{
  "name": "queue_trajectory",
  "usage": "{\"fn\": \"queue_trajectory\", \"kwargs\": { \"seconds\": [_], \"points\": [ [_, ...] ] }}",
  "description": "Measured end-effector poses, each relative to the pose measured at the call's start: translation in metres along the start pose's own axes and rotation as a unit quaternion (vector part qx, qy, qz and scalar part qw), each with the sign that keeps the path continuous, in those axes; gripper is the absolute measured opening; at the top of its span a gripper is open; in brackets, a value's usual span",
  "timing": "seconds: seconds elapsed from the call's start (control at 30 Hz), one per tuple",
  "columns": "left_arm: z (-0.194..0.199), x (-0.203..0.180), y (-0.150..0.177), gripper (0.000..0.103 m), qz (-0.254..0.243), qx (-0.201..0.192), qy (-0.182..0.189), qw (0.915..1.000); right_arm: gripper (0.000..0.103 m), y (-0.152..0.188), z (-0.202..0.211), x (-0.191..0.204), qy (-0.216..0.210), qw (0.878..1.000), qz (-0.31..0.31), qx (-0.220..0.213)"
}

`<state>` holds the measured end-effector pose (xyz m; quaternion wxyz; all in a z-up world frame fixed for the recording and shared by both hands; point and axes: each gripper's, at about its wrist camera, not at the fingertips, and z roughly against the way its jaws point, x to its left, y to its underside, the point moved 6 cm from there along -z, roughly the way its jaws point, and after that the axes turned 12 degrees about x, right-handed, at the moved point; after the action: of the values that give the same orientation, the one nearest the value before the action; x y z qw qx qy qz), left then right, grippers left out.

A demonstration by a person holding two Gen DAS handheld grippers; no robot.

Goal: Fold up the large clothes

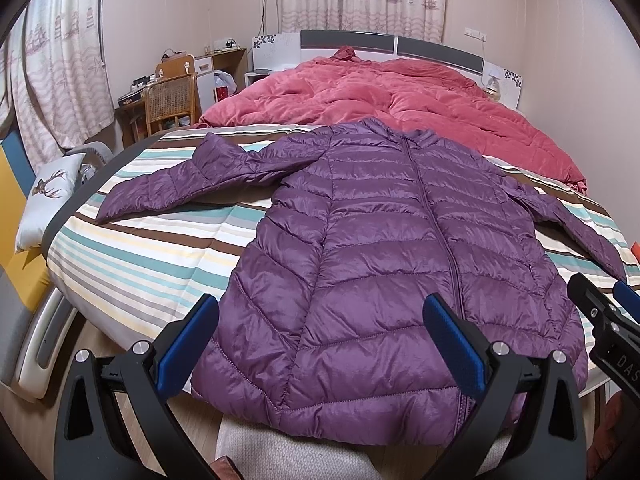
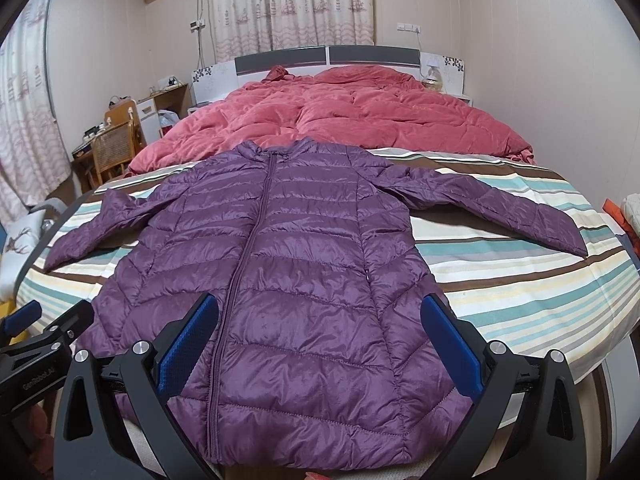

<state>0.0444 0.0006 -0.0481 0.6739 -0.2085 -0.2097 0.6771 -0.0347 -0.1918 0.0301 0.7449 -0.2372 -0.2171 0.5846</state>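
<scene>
A purple quilted down jacket (image 1: 380,240) lies flat, front up and zipped, on the striped bedsheet (image 1: 140,248), both sleeves spread out to the sides. It also shows in the right wrist view (image 2: 288,280). My left gripper (image 1: 320,308) is open and empty, hovering over the jacket's lower left hem. My right gripper (image 2: 320,308) is open and empty over the lower right hem. The right gripper also shows at the right edge of the left wrist view (image 1: 604,312), and the left gripper at the left edge of the right wrist view (image 2: 44,328).
A red duvet (image 1: 380,96) is bunched at the head of the bed near the headboard (image 1: 392,46). A deer-print cushion (image 1: 48,196) lies off the bed's left side. A wicker chair (image 1: 172,100) and desk stand at the back left. The striped sheet (image 2: 520,280) extends right.
</scene>
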Motion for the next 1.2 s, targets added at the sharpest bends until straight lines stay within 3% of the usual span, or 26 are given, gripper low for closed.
{"fn": "queue_trajectory", "kwargs": {
  "seconds": [1.2],
  "points": [
    [-0.0039, -0.0007, 0.0031, 0.101, -0.004, 0.006, 0.002, 1.0, 0.1, 0.0006, -0.0064, 0.0026, -0.003, 1.0, 0.002, 0.008]
  ]
}}
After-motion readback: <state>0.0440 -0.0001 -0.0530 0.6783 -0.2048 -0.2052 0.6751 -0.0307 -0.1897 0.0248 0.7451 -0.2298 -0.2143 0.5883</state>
